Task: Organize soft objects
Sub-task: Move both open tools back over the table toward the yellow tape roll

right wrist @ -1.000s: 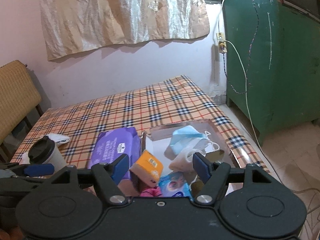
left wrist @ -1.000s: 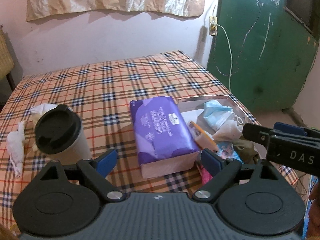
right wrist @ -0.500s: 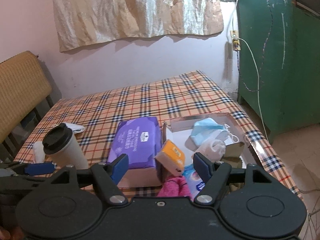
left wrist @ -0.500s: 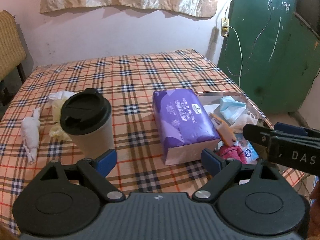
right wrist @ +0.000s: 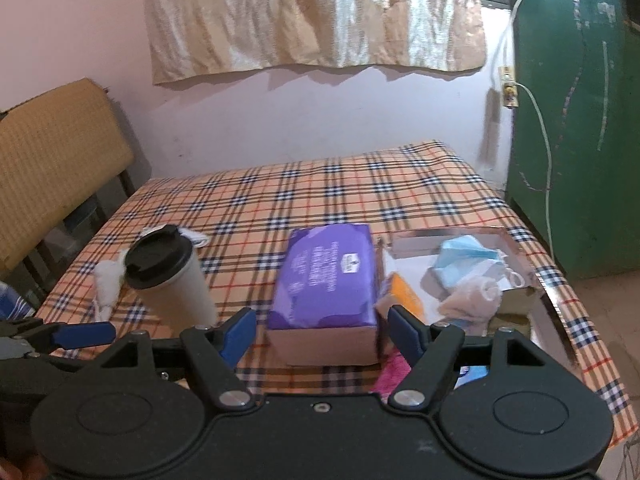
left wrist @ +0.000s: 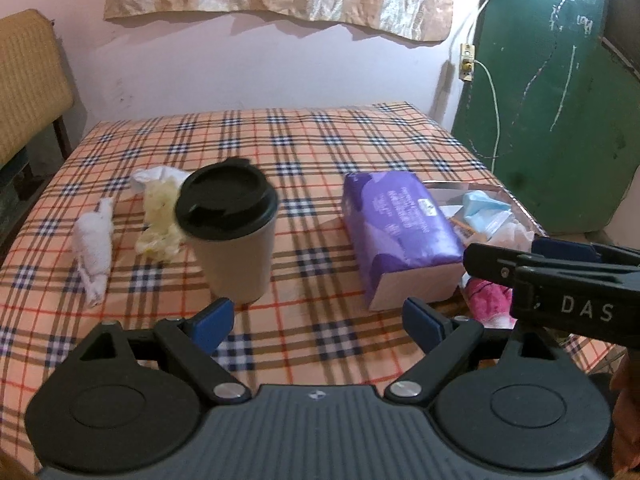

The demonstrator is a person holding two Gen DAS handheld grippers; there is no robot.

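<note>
A: What are the 2 hand-held grippers doing?

B: The left hand-held gripper (left wrist: 318, 322) is hovering low over the near edge of the desk (left wrist: 320, 144), its blue fingers spread wide and gripping nothing. The right hand-held gripper (right wrist: 322, 330) is hanging wide open too, empty, with the near end of the purple tissue pack (right wrist: 326, 280) showing in the gap between its fingers.

A: Take that purple pack as the landmark. Where is everything sitting?

B: The pack is lying flat on the plaid cloth. Just to its right, touching or nearly so, a shallow silver tray (right wrist: 444, 236) is holding the soft things: a blue face mask (right wrist: 460, 256) toward the back, a beige rolled cloth (right wrist: 476, 296) nearer, an orange packet (right wrist: 404, 296) leaning at the side closest to the pack, and a pink fuzzy cloth (left wrist: 490, 300) at the near corner. I cannot tell whether the pink one is lying fully inside the tray.

A: And to the left of the pack?

B: A paper cup with a black lid (left wrist: 232, 236) is standing upright, apart from the pack. Beyond the cup, farther from the pack, a crumpled yellowish-white rag (left wrist: 160, 216) is lying against the cup's far side, and a rolled white cloth (left wrist: 94, 248) is resting farther left again, on the bare cloth of the desk.

A: Is either gripper touching anything?

B: No, both are staying clear of every item as I am seeing them.
</note>
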